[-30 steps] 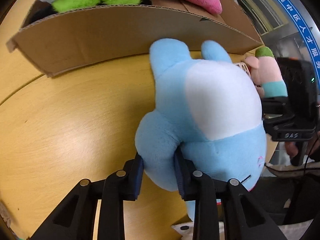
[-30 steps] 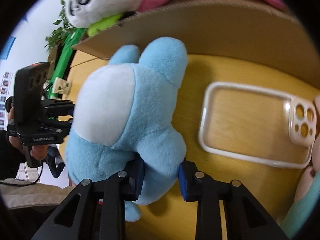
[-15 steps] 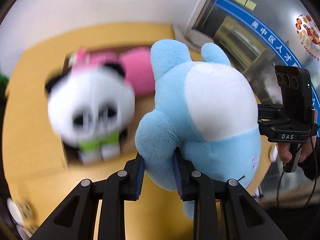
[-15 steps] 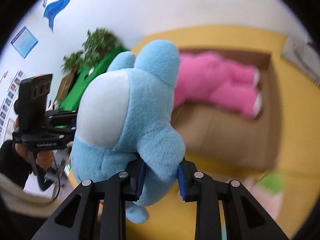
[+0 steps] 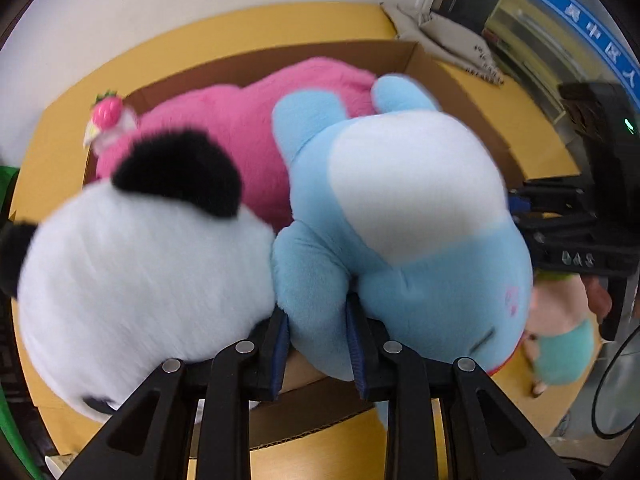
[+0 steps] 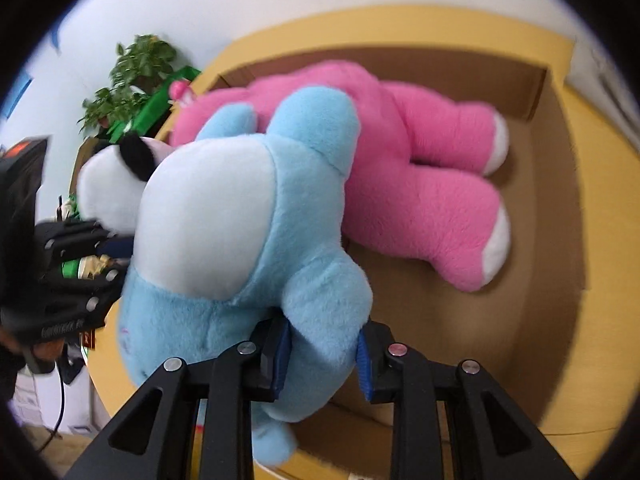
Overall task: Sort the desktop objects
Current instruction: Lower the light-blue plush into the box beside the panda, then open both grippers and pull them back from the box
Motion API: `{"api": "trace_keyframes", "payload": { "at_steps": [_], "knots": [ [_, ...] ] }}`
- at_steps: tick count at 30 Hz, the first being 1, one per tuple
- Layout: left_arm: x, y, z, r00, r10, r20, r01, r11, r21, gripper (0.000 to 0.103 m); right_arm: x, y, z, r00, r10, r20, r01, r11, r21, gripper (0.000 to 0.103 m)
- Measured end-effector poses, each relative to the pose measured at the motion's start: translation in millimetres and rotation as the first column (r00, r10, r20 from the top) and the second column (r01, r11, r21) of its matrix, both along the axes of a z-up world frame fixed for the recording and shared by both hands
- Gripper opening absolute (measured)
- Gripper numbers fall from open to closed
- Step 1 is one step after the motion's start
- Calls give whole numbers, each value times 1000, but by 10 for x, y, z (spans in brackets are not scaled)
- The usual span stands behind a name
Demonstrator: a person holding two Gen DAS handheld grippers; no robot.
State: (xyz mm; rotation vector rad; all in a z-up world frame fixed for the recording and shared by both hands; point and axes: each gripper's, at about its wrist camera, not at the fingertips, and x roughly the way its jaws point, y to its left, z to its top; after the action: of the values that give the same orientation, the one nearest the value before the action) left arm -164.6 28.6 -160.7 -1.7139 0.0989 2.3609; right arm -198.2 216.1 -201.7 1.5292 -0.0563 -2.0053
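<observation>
Left gripper [image 5: 318, 350], fingers pointing forward and downward, jaws clamped on a limb of the blue plush toy [image 5: 400, 232]. Right gripper [image 6: 324, 358], posed alike, jaws clamped on another limb of the same toy, opposite the left.

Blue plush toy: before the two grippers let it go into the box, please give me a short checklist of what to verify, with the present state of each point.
1. Left gripper shut on one limb of the blue plush toy: ok.
2. Right gripper shut on the other limb: ok.
3. Toy is above the open cardboard box, not the table: ok.
4. Free floor in the box: ok on the side near the pink plush toy's legs, where bare cardboard shows.
5. Toy clear of the panda plush toy: not ok, they press together.
6. Whether the toy already rests on something below: cannot tell, its underside is hidden.
</observation>
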Motion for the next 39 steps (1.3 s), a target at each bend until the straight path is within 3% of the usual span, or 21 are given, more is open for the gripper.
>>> {"api": "trace_keyframes", "payload": {
  "at_steps": [3, 7, 11, 13, 17, 20, 21, 23, 26, 28, 30, 32, 37, 39],
  "knots": [
    [-49, 8, -45, 1000, 21, 2, -21, 1000, -23, 28, -38, -12, -77, 1000, -27, -11, 27, 1000, 13, 28],
    [-124, 142, -91, 1000, 27, 2, -26, 996, -84, 28, -19, -10, -23, 995, -48, -92, 52, 998, 46, 28],
    [-191, 145, 20, 997, 64, -37, -66, 996, -58, 28, -30, 31, 73, 986, -86, -141, 90, 996, 21, 28],
    [-208, 173, 60, 997, 45, -64, -50, 995, -84, 28, -62, 19, 10, 988, -97, -118, 102, 994, 36, 29],
    [-273, 244, -121, 1000, 18, -16, -20, 989, -148, 28, -78, -170, -292, 998, -46, -46, 53, 984, 170, 31],
    [-288, 377, -208, 1000, -17, -26, 10, 974, -228, 29, -67, -141, -360, 996, -90, -14, 91, 983, 157, 33],
    [-276, 382, -197, 1000, -13, -27, 7, 975, -223, 29, -61, -95, -331, 995, -103, -15, 104, 983, 148, 35],
    [-209, 353, -119, 999, -20, -28, 14, 981, -194, 32, -36, 6, -252, 993, -119, -29, 122, 983, 138, 50],
    [-61, 282, 56, 999, -26, -38, 20, 990, -142, 38, 53, 168, 17, 988, -127, -84, 134, 987, 83, 62],
    [68, 218, 203, 998, -18, -56, 12, 994, -107, 55, 110, 201, 274, 984, -115, -139, 117, 993, 12, 71],
    [210, 155, 327, 996, -5, -89, -3, 996, -92, 64, 102, 101, 509, 979, -89, -181, 79, 995, -60, 71],
    [280, 69, 413, 995, 1, -103, -9, 997, -78, 65, 20, -102, 607, 980, -54, -191, 36, 995, -97, 71],
    [367, -31, 413, 995, -11, -95, 3, 997, -83, 65, -374, -678, 213, 992, 13, -126, -12, 1000, 6, 72],
    [435, -54, 434, 995, -1, -98, -5, 998, -70, 65, -399, -719, 184, 995, 15, -101, -16, 1000, -5, 73]
  ]
}}
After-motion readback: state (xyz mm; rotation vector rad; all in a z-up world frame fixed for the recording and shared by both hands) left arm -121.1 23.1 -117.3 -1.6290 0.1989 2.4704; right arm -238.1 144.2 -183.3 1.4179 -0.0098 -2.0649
